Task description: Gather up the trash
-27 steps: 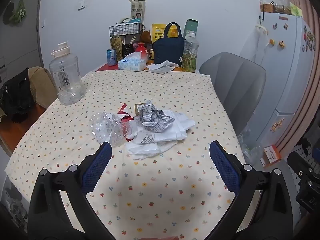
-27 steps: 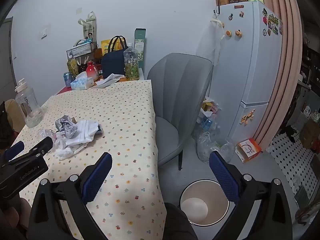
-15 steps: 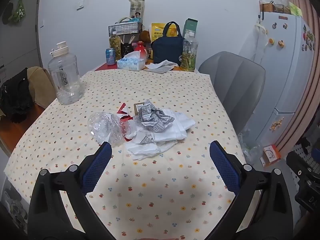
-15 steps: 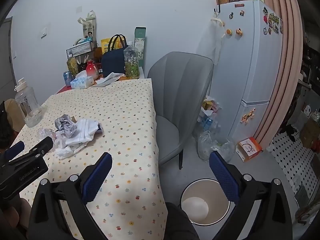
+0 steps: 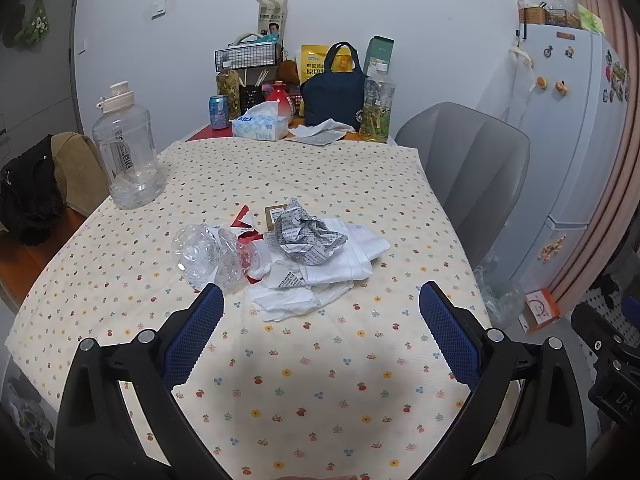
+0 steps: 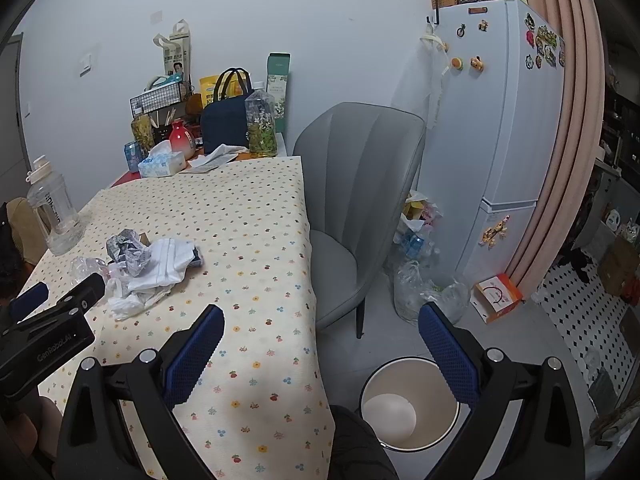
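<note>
A pile of trash lies mid-table: a crumpled printed paper ball [image 5: 306, 232], white crumpled paper and plastic [image 5: 320, 276], a crushed clear plastic bottle [image 5: 208, 254], red scraps [image 5: 242, 218] and a small brown box [image 5: 275, 214]. The pile also shows in the right wrist view [image 6: 148, 264]. My left gripper [image 5: 320, 316] is open and empty, just short of the pile. My right gripper [image 6: 320, 332] is open and empty, over the table's right edge, above a white bin [image 6: 408, 404] on the floor.
A big clear water jug [image 5: 126, 148] stands at the table's left. A tissue box [image 5: 260, 126], can, bottles and a navy bag [image 5: 334, 94] crowd the far end. A grey chair [image 6: 360, 208] stands right of the table, a fridge [image 6: 496, 120] and floor bags beyond.
Both grippers have barely shifted; the view has crept very slightly. Nothing was taken hold of or let go.
</note>
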{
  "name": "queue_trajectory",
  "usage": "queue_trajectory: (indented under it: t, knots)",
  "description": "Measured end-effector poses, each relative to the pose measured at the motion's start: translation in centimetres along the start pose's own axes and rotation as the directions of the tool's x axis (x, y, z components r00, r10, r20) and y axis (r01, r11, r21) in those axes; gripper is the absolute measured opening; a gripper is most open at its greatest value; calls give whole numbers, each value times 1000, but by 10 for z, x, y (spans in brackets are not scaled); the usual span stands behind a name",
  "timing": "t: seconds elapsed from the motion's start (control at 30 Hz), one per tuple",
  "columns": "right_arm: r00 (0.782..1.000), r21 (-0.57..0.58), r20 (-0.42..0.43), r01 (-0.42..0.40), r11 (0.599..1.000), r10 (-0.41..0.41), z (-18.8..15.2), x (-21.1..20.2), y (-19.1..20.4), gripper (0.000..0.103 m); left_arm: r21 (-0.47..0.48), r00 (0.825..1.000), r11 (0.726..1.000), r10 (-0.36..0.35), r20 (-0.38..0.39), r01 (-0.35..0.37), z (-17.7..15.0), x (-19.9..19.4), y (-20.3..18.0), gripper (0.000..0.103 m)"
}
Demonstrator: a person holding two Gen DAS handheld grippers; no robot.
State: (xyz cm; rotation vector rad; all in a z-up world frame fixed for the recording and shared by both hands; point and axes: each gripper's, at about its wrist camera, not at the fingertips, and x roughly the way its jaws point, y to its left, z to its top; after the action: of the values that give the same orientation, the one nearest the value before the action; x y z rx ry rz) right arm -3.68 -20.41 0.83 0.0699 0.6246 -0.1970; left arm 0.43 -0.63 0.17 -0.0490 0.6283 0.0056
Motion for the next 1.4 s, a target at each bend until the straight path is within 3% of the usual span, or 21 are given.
queue_trajectory:
  t: [1.4]
  knots:
    - [1000,-17,11,8,1000,-8,7,-11,-2,95,1,1000,1000,-20,21,20,1,1,0,97]
